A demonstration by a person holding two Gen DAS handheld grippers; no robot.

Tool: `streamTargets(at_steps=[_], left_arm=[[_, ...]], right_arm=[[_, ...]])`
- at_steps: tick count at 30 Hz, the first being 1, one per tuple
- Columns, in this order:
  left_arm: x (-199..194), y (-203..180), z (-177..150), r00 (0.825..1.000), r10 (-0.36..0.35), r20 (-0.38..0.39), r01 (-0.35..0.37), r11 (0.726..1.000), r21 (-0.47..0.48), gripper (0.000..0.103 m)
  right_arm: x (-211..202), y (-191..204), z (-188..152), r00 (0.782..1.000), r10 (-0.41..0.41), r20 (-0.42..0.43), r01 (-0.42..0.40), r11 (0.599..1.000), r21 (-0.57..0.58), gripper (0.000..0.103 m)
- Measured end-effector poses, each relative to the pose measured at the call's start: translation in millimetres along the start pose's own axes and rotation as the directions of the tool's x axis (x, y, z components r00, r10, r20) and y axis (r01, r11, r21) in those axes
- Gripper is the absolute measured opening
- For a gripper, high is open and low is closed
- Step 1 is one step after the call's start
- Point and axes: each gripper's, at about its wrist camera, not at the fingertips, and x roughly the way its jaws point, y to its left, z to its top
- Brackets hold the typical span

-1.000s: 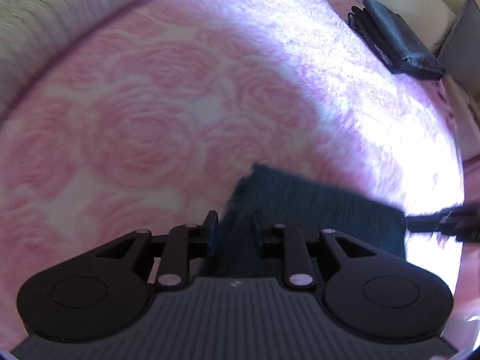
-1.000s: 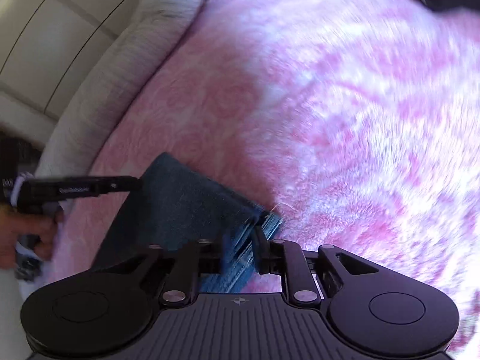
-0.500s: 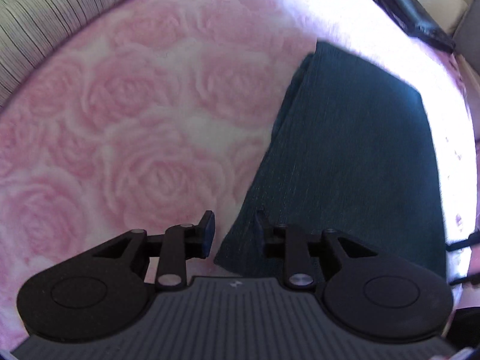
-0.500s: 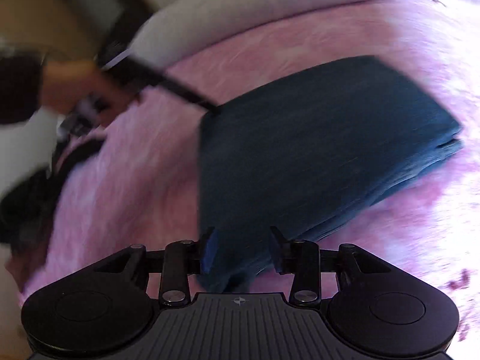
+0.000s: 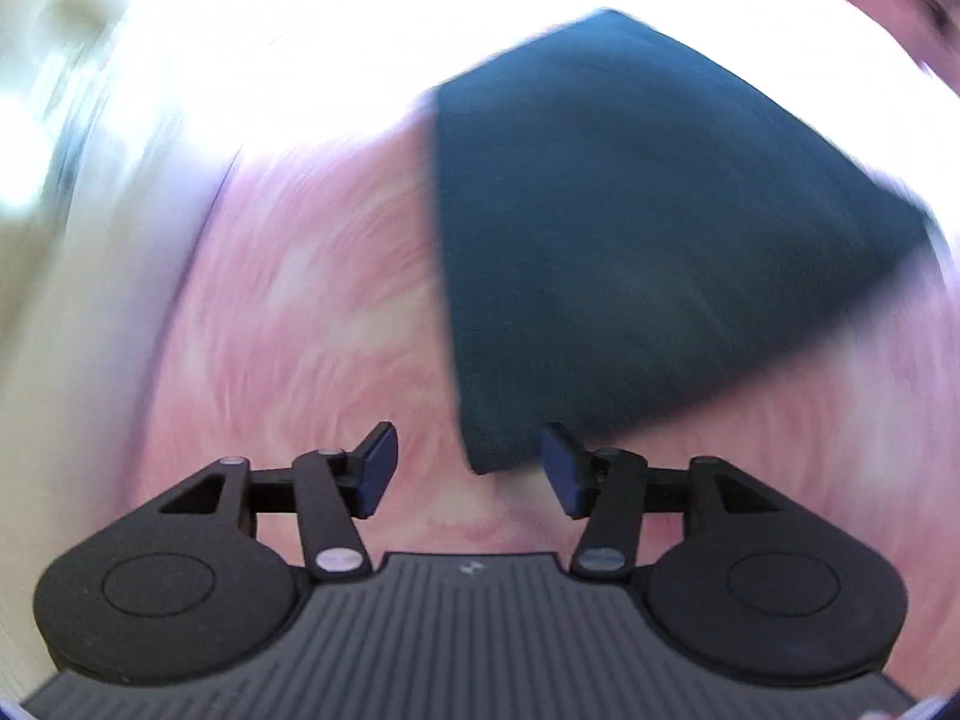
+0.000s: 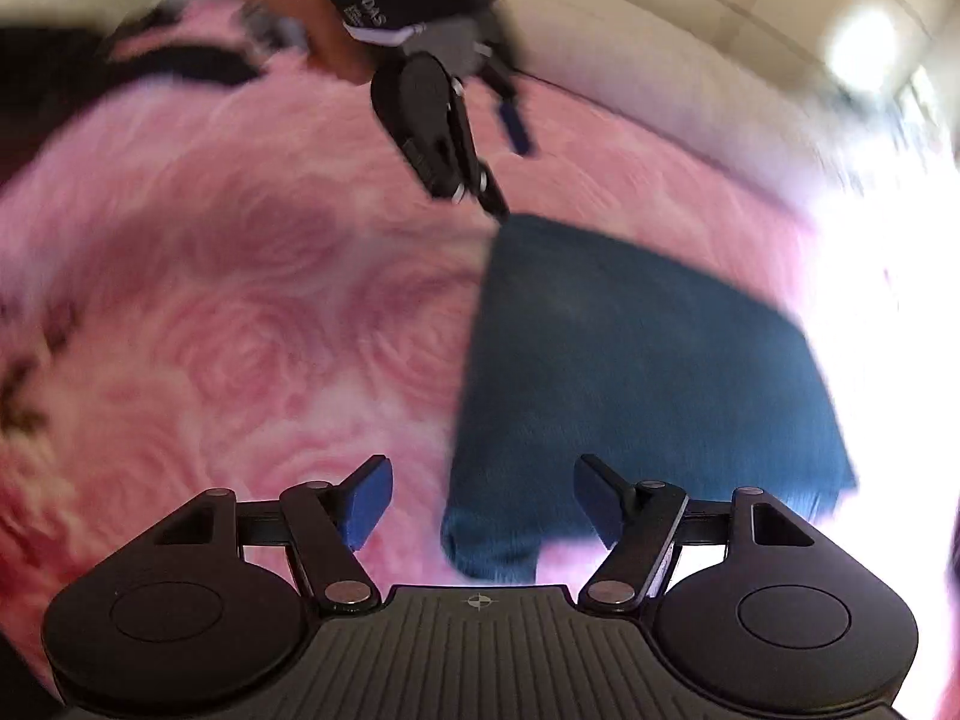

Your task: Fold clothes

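A folded dark teal garment (image 5: 630, 240) lies flat on the pink rose-patterned blanket (image 5: 312, 324). My left gripper (image 5: 468, 471) is open and empty, with the garment's near corner between its fingers but not touching them. In the right wrist view the same garment (image 6: 636, 378) lies ahead and to the right. My right gripper (image 6: 480, 504) is open and empty just above its near corner. The left gripper also shows in the right wrist view (image 6: 510, 168), open at the garment's far corner. Both views are motion-blurred.
A pale cushioned edge (image 5: 90, 240) borders the blanket on the left. A pale padded headboard or wall (image 6: 690, 48) runs behind the bed. Dark clothing (image 6: 90, 60) lies at the far left of the blanket. Strong sunlight washes out the right side (image 6: 870, 300).
Both grippers have opened wide and let go of the garment, which now lies folded on the blanket. Both have swung round and drawn back from its corners.
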Motion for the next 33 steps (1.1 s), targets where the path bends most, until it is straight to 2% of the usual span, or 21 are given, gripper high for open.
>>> streamTargets(at_steps=[2,4,5,7,8,9,10,11,12,14,17,19,22,24,27,29,31,33], left_arm=[[3.3,-28.9,-5.0,1.000,-0.004,0.031,-0.003,0.974,0.227,0.051],[11.7,-48.7,-9.8,0.998,0.010,0.055,-0.030,0.924,0.381,0.053],[18.2,-54.6,-11.0,0.998,0.031,0.062,-0.054,0.902,0.429,0.054],[31.9,-65.4,-13.1,0.994,0.076,0.078,-0.105,0.851,0.515,0.055],[38.1,-68.0,-12.7,0.992,0.093,0.084,-0.124,0.833,0.539,0.058],[41.6,-68.3,-10.1,0.991,0.102,0.083,-0.131,0.828,0.545,0.058],[44.4,-68.3,-7.2,0.991,0.108,0.082,-0.135,0.826,0.547,0.056],[43.5,-67.8,-1.7,0.992,0.105,0.069,-0.126,0.831,0.542,0.040],[41.7,-67.2,4.4,0.993,0.100,0.055,-0.114,0.837,0.534,0.030],[33.3,-67.6,18.2,0.996,0.078,0.037,-0.086,0.853,0.515,0.022],[1.8,-80.6,49.4,0.998,0.012,0.059,-0.039,0.879,0.476,0.019],[-20.2,-92.8,78.8,0.996,-0.057,0.072,0.020,0.902,0.431,0.019],[-40.6,-115.6,133.0,0.981,-0.167,0.095,0.129,0.939,0.319,0.019],[-42.5,-132.5,167.9,0.968,-0.227,0.110,0.195,0.950,0.246,0.020],[-29.5,-148.8,201.1,0.941,-0.322,0.103,0.301,0.937,0.179,0.025],[-25.5,-150.0,210.9,0.922,-0.378,0.083,0.362,0.918,0.158,0.025],[-30.3,-139.6,206.9,0.906,-0.414,0.089,0.397,0.903,0.163,0.025],[-35.5,-119.3,197.5,0.892,-0.441,0.103,0.424,0.893,0.150,0.030]], right_arm=[[22.8,13.2,1.2,0.998,-0.050,-0.029,0.048,0.995,-0.085,0.070],[54.2,24.4,-6.1,0.983,-0.127,-0.134,0.097,0.973,-0.209,0.067],[70.0,30.1,-8.1,0.971,-0.160,-0.176,0.111,0.959,-0.260,0.067],[86.1,36.5,-9.0,0.961,-0.205,-0.187,0.141,0.942,-0.305,0.067],[87.4,35.0,-7.8,0.961,-0.205,-0.186,0.146,0.946,-0.288,0.061],[84.8,29.8,-8.2,0.961,-0.211,-0.178,0.160,0.951,-0.263,0.048],[82.0,24.3,-8.7,0.962,-0.217,-0.168,0.174,0.956,-0.237,0.026],[75.3,16.0,-9.8,0.969,-0.190,-0.158,0.155,0.965,-0.211,0.020],[66.9,7.6,-10.8,0.974,-0.171,-0.147,0.141,0.971,-0.195,0.019],[40.3,-7.9,-14.7,0.979,-0.154,-0.131,0.123,0.967,-0.224,0.016],[-2.2,-34.1,-24.1,0.983,-0.143,-0.114,0.107,0.957,-0.271,0.016],[-24.9,-53.8,-42.3,0.980,-0.156,-0.124,0.111,0.945,-0.307,0.016],[-63.0,-88.1,-82.0,0.978,-0.155,-0.143,0.092,0.924,-0.372,0.016],[-79.4,-108.0,-110.0,0.970,-0.170,-0.172,0.086,0.907,-0.411,0.016],[-70.9,-125.6,-153.2,0.950,-0.203,-0.238,0.091,0.908,-0.410,0.019],[-62.1,-128.1,-175.5,0.932,-0.222,-0.287,0.093,0.911,-0.402,0.029],[-61.3,-124.6,-187.4,0.921,-0.222,-0.320,0.102,0.931,-0.351,0.038],[-66.9,-125.3,-194.5,0.912,-0.215,-0.350,0.146,0.966,-0.213,0.044]])
